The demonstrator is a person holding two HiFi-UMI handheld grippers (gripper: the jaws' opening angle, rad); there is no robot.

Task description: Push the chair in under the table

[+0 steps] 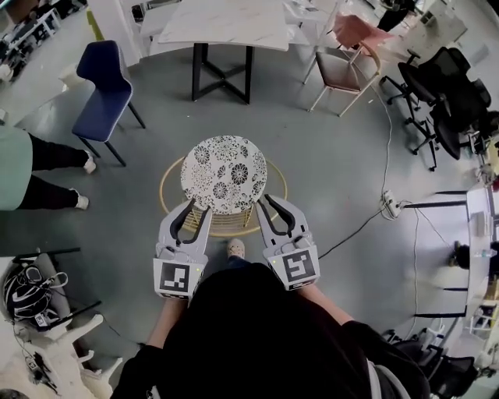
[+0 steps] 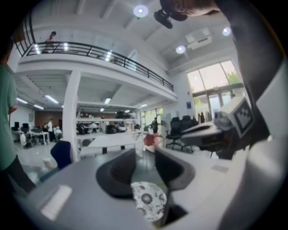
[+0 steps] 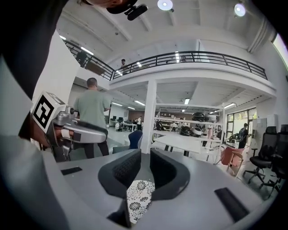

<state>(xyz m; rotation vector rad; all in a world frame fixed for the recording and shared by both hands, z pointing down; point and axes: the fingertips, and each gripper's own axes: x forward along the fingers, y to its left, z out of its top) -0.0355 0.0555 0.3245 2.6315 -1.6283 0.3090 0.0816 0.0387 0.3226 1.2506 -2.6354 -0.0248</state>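
Note:
A round stool (image 1: 224, 173) with a flower-patterned seat and a gold wire frame (image 1: 168, 187) stands on the grey floor, just in front of me. The white marble table (image 1: 226, 23) on black legs is farther off, straight beyond it. My left gripper (image 1: 199, 207) hovers at the seat's near left rim, jaws open and empty. My right gripper (image 1: 267, 201) sits at the near right rim, shut on nothing. In the left gripper view the seat (image 2: 148, 200) shows below the left gripper (image 2: 145, 155). In the right gripper view the seat (image 3: 137, 197) lies under the right gripper (image 3: 145, 157). Whether either touches it I cannot tell.
A blue chair (image 1: 105, 86) stands left of the table and a pink one (image 1: 351, 54) right of it. A person in green (image 1: 15, 167) is at the left edge. Black office chairs (image 1: 456, 101) and a power strip with cable (image 1: 388, 206) are at the right.

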